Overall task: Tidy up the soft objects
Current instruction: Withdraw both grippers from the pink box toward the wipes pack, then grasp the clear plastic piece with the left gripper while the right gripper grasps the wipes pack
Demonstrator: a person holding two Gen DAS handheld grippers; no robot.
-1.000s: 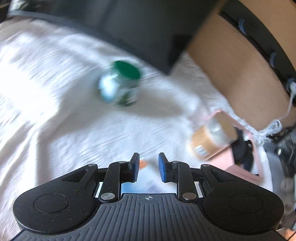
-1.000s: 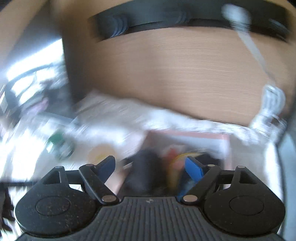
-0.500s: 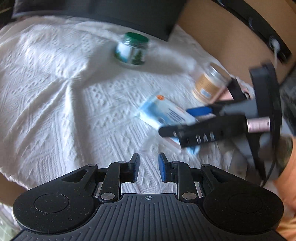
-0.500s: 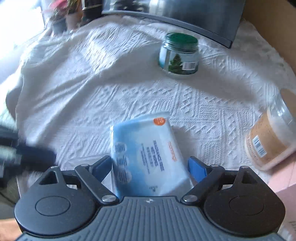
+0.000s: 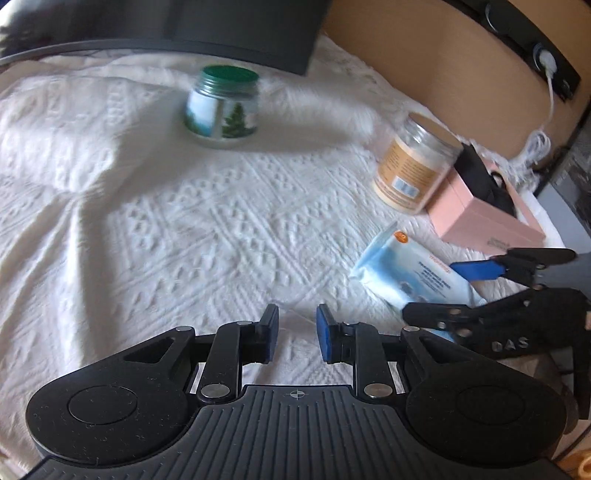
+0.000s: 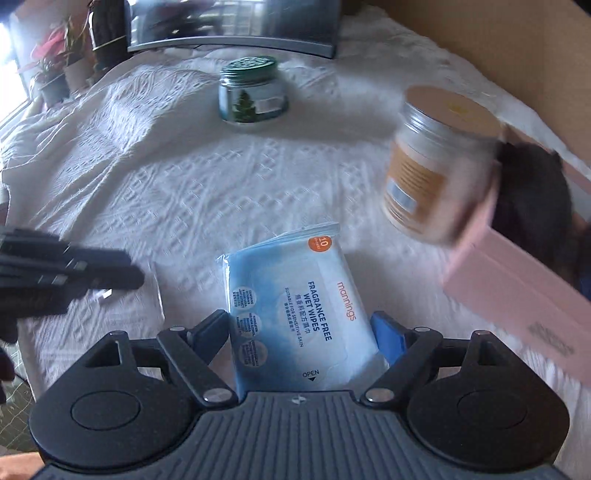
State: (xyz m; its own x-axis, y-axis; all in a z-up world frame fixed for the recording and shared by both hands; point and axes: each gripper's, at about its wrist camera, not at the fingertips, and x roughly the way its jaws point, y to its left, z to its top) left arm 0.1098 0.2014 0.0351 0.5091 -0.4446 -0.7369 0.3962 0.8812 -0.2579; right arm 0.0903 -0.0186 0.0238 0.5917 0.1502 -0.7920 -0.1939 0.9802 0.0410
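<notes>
A blue and white pack of wet wipes [image 6: 295,295] lies flat on the white textured cloth [image 5: 184,221]. My right gripper [image 6: 303,328] straddles the pack's near end, one blue pad at each long edge. Its jaws are closing, and I see no clear squeeze on the pack. In the left wrist view the same pack [image 5: 399,269] lies at the right with the right gripper [image 5: 428,291] over it. My left gripper [image 5: 297,334] hovers over bare cloth, its pads a narrow gap apart with nothing between them. The left gripper's fingers [image 6: 74,273] show at the left edge of the right wrist view.
A green-lidded glass jar [image 5: 221,107] stands at the back. An orange-labelled jar [image 5: 413,170] leans against a pink box [image 5: 476,218] that holds a black item [image 6: 532,199]. A dark monitor [image 6: 229,22] and potted plants [image 6: 55,74] line the far side.
My right gripper swung from above the pink box to the wipes pack and sank until its fingers straddle it. My left gripper drifted away, so the pack now sits at its right.
</notes>
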